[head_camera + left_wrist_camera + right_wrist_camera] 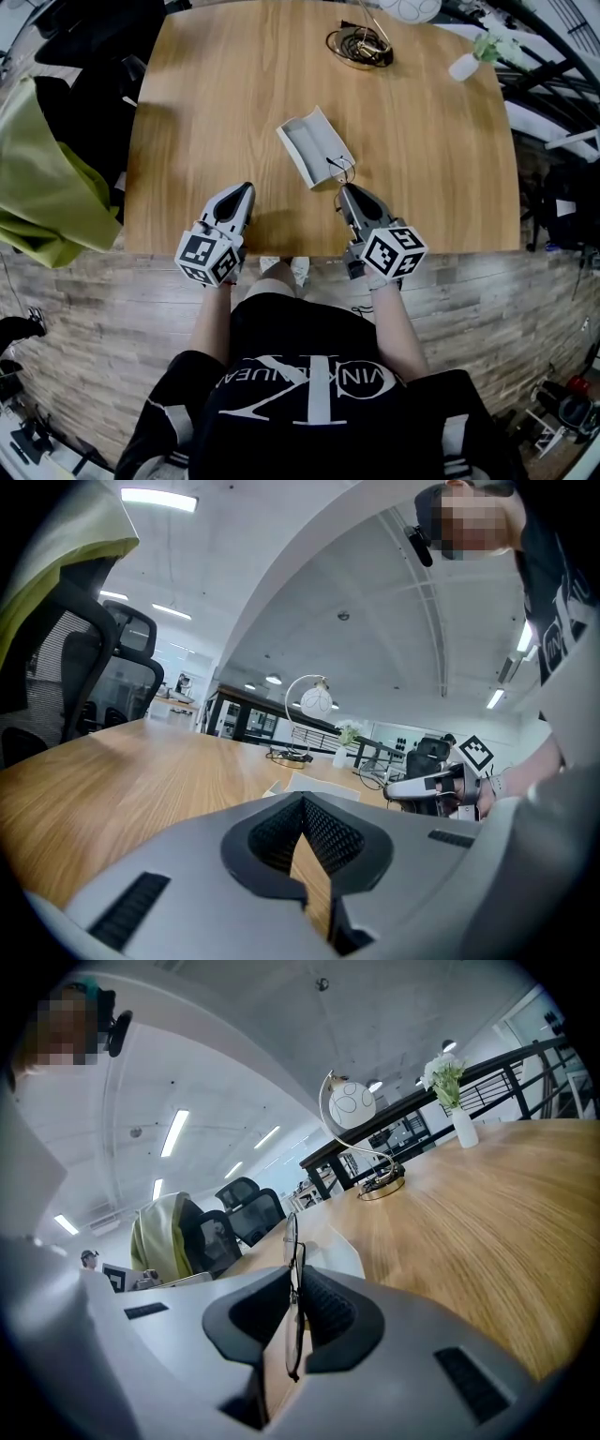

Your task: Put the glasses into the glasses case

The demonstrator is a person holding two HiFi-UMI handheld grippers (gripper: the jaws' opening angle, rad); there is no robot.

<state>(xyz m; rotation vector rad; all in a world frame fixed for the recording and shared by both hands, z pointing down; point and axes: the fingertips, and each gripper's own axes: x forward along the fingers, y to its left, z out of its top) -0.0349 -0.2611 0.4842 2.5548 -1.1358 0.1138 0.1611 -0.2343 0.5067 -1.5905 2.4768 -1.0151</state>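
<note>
The right claw (295, 1312) is clenched on the glasses (292, 1241), which stand edge-on between its pads. It hovers just short of the near end of the open case (314, 145), pointing at it, with the glasses' frame reaching that end. The left claw (305, 834) is clenched and empty, low over the tabletop (216, 94) left of the case, angled toward it.
</note>
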